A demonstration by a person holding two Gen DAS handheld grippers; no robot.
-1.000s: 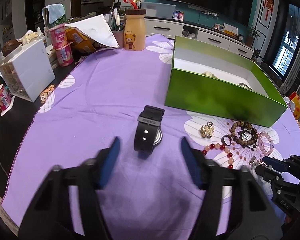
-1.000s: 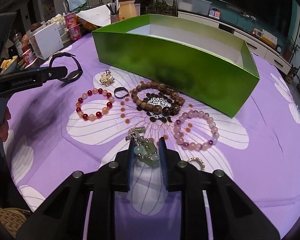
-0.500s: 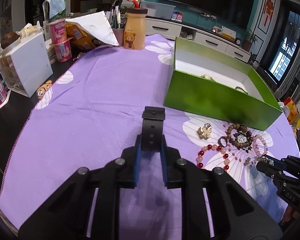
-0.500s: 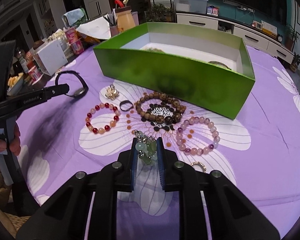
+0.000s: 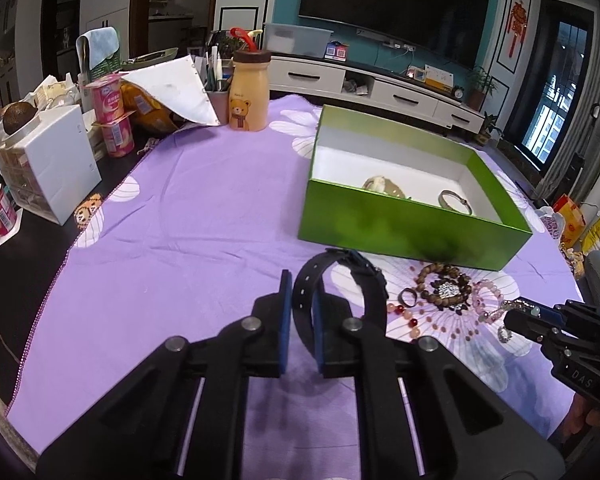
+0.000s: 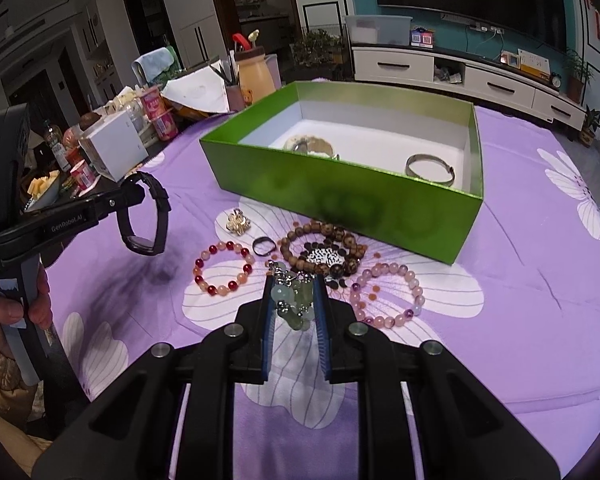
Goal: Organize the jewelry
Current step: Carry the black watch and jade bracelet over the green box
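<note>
Left hand-held gripper (image 5: 300, 312) pinches the black watch (image 5: 340, 280) by its strap at lower centre, clear of the tabletop (image 5: 204, 216), loop standing on edge, long axis toward the green box (image 5: 412, 224); carry it level over the near wall; right hand-held gripper (image 6: 294, 300) pinches a pale green bead bracelet (image 6: 294, 300), dangling

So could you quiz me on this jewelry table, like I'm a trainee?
1. True or false: the left claw is clamped on the strap of the black watch.
2. What does the right claw hold?
A. a red bead bracelet
B. a pale green bead bracelet
C. a dark ring
3. Fill in: a silver bangle already lies inside the ___ box.

Key:
1. True.
2. B: the pale green bead bracelet sits between its pads.
3. Green.
</note>
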